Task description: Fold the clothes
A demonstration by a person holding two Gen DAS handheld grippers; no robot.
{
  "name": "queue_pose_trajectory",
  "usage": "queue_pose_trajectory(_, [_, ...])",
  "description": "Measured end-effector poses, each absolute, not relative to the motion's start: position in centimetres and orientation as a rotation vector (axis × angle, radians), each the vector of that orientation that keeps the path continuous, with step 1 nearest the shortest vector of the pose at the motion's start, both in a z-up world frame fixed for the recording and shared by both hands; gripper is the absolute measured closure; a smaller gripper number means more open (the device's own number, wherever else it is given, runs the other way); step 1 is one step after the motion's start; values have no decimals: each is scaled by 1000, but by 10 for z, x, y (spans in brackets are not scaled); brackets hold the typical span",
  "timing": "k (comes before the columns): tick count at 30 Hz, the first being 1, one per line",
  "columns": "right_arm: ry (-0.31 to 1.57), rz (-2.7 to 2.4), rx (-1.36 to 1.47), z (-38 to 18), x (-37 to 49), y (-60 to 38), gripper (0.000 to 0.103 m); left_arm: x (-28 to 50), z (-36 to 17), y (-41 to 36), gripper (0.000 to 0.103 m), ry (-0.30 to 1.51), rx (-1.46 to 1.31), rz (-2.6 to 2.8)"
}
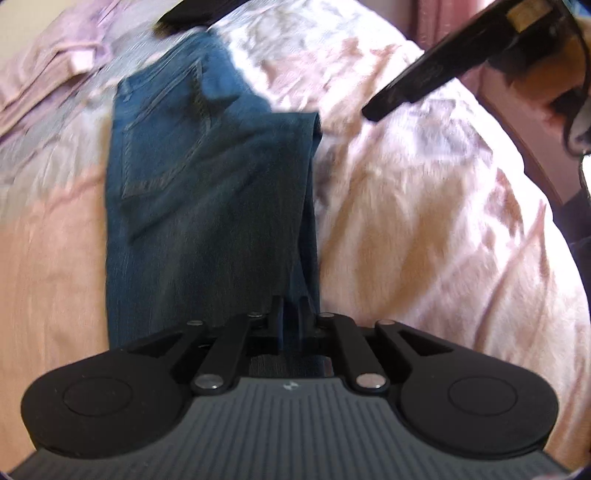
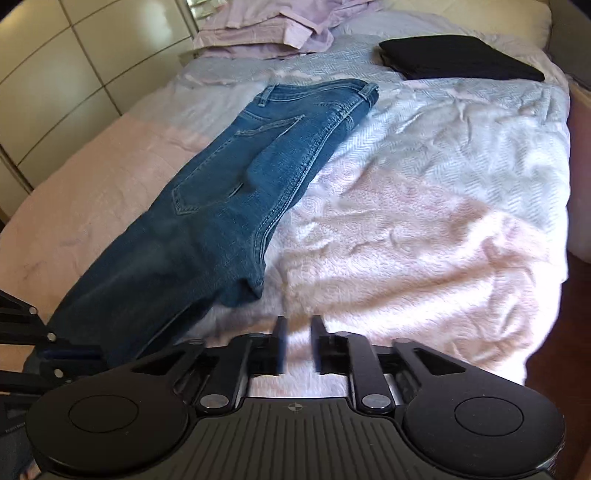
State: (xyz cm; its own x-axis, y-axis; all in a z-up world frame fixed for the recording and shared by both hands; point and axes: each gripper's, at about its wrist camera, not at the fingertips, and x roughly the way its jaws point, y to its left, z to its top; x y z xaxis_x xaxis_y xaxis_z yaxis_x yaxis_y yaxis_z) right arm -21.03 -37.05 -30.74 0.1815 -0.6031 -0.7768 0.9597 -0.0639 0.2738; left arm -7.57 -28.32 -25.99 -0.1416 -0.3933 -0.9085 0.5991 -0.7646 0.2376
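We see the blue jeans [image 2: 236, 184] lying lengthwise on the pink-and-white bedspread [image 2: 424, 229], one leg folded over the other. Our left gripper [image 1: 291, 306] pinches denim at the near end, its jaws almost together. Our right gripper [image 2: 298, 332] hangs empty above the bedspread just beside the jeans, jaws partly apart. Farther up lie a folded black garment [image 2: 458, 57] and lilac clothes [image 2: 273, 29].

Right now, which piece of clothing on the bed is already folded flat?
The black garment near the pillow; the jeans lie stretched out, the lilac clothes are heaped.
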Motion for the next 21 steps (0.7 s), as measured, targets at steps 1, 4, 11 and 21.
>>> queue_pose_trajectory(1, [500, -1354, 930, -302, -209, -368, 61, -70, -258, -277, 95, 256, 1481, -1930])
queue_pose_trajectory(4, [524, -1311, 912, -285, -206, -362, 55, -44, -255, -250, 93, 324, 1487, -1803])
queue_pose_trajectory(11, [553, -1220, 844, -243, -182, -354, 55, 35, -274, -156, 90, 511, 1623, -1419])
queue_pose_trajectory(21, [680, -918, 766, -228, -112, -334, 55, 91, -253, -29, 85, 789, 1498, -1069])
